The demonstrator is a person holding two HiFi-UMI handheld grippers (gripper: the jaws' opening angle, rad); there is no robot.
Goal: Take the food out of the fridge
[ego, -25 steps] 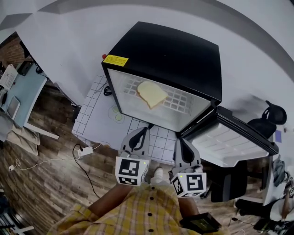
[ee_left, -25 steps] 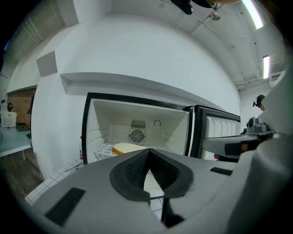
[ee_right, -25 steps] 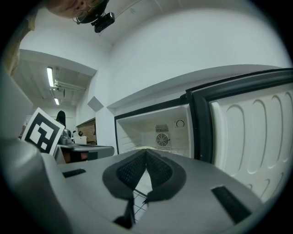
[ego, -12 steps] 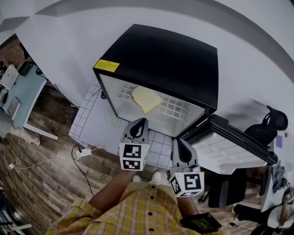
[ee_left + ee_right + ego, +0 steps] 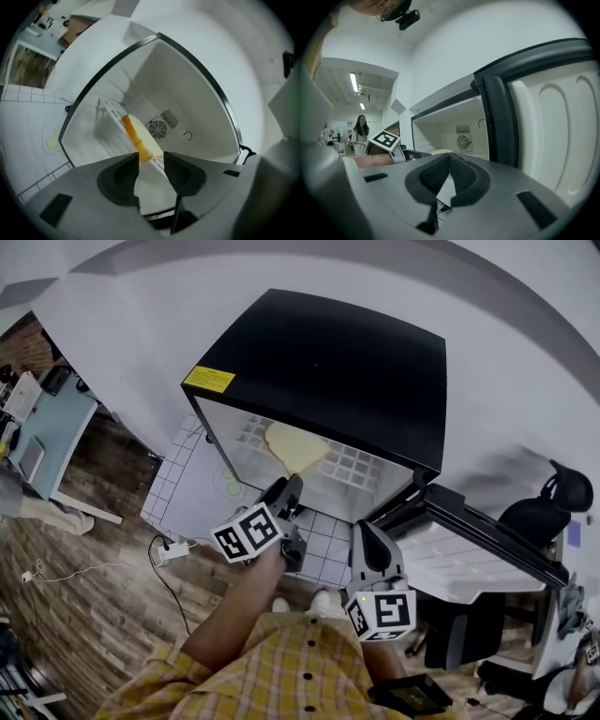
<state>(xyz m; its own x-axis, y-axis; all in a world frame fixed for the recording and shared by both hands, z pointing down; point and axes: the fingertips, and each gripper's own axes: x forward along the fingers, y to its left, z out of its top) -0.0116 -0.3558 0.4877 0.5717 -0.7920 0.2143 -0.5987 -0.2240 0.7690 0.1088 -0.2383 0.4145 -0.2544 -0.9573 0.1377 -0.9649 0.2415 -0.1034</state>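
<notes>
**Fridge open; bread slice on shelf, not gripped**

Head view: the fridge (image 5: 347, 362) stands open, with its door (image 5: 478, 559) swung out to the right. The bread slice (image 5: 295, 448) lies on the wire shelf (image 5: 361, 465) near the front edge. The left tongs (image 5: 286, 491) are rolled, just before the opening. The right tongs (image 5: 367, 532) are beside them, nearer the door.

Left gripper view: the jaws have just been opening and stand apart. The slice lies beyond their tips, untouched.

Right gripper view: the jaws meet tip to tip and hold nothing. The door edge is close on the right.
</notes>
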